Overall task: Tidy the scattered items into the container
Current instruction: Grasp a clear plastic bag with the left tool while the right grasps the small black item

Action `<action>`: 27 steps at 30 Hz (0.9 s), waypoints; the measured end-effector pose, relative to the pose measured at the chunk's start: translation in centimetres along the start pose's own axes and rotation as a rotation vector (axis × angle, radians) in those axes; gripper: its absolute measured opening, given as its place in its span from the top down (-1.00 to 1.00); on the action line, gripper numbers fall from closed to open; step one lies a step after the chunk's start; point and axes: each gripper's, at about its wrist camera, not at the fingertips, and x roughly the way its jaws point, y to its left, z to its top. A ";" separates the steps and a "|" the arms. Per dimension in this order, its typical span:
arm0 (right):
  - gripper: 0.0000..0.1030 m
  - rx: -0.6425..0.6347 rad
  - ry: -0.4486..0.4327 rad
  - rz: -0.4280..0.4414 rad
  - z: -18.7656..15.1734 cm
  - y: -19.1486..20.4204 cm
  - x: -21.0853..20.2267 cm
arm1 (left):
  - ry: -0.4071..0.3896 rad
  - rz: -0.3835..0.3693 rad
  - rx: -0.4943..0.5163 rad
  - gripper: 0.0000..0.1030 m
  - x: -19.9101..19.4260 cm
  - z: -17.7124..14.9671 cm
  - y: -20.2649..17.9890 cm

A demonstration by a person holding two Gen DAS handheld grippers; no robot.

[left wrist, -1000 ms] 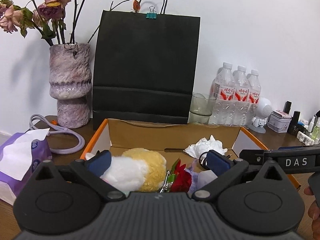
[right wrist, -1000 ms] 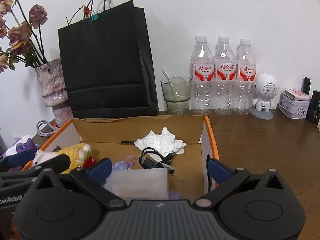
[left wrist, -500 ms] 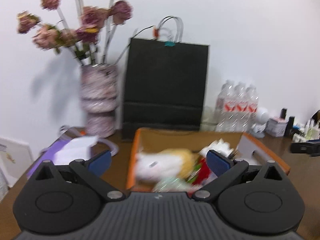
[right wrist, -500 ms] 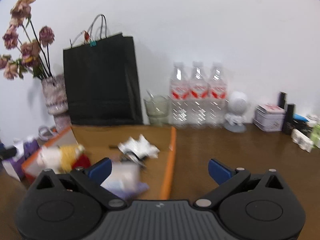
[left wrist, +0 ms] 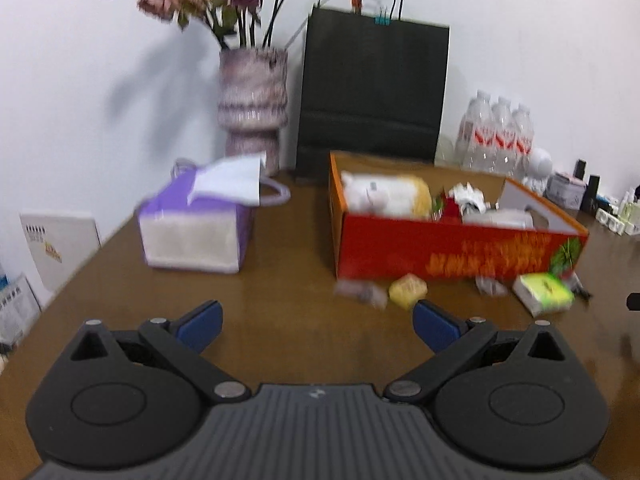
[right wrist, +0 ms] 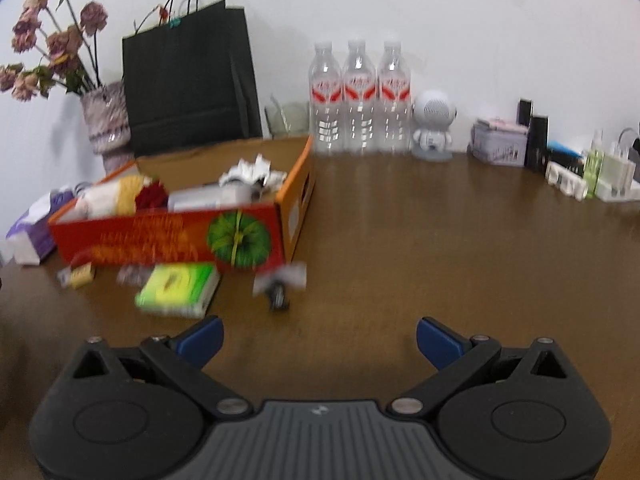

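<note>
On the brown counter (left wrist: 280, 288) a red cardboard box (left wrist: 452, 248) holds a plush toy (left wrist: 384, 196), crumpled paper (left wrist: 468, 196) and other bits. Just in front of the box lie a small yellow block (left wrist: 408, 290), a green packet (right wrist: 176, 290) and some blurred scraps (right wrist: 282, 280). The left gripper (left wrist: 316, 324) and the right gripper (right wrist: 320, 338) both hover above bare wood, jaws spread wide, grasping nothing. A purple tissue pack (left wrist: 196, 228) sits left of the box.
</note>
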 end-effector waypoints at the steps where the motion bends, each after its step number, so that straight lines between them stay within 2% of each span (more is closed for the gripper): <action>1: -1.00 -0.005 0.005 0.000 -0.4 0.2 -0.1 | 0.009 -0.006 -0.005 -1.00 0.0 -0.4 0.0; 8: -0.99 -0.050 0.005 0.011 -0.4 1.4 0.5 | 0.047 -0.010 0.007 -1.00 1.9 -0.1 -0.8; 11: -0.91 -0.059 0.006 0.017 0.3 1.8 1.6 | 0.055 -0.018 -0.001 -1.00 3.2 0.6 -1.2; 14: -0.78 -0.075 0.014 0.022 1.1 2.2 2.9 | 0.057 -0.022 0.030 -0.89 4.7 1.3 -1.9; 17: -0.48 -0.093 0.050 0.024 1.6 2.7 4.5 | 0.083 -0.011 0.058 -0.63 6.6 1.7 -2.5; 18: -0.27 -0.097 0.062 0.026 1.7 2.8 5.0 | 0.088 -0.015 0.057 -0.57 7.2 1.8 -2.5; 19: -0.15 -0.099 0.071 0.028 1.8 2.9 5.4 | 0.091 -0.018 0.055 -0.54 7.8 2.0 -2.6; 21: -0.02 -0.103 0.064 0.020 1.9 3.1 5.8 | 0.096 -0.009 0.059 -0.42 8.9 2.2 -2.7; 23: 0.31 -0.093 0.060 0.022 2.2 3.0 6.0 | 0.116 -0.010 0.052 -0.20 9.9 2.3 -2.7; 24: 0.55 -0.090 0.057 0.023 2.2 3.0 6.0 | 0.130 -0.018 0.044 -0.06 10.2 2.3 -2.6; 25: 0.67 -0.090 0.054 0.023 2.2 3.0 6.1 | 0.132 -0.027 0.042 0.15 10.4 2.4 -2.6; 27: 0.72 -0.088 0.054 0.030 2.3 2.9 6.1 | 0.131 -0.036 0.053 0.26 10.3 2.3 -2.7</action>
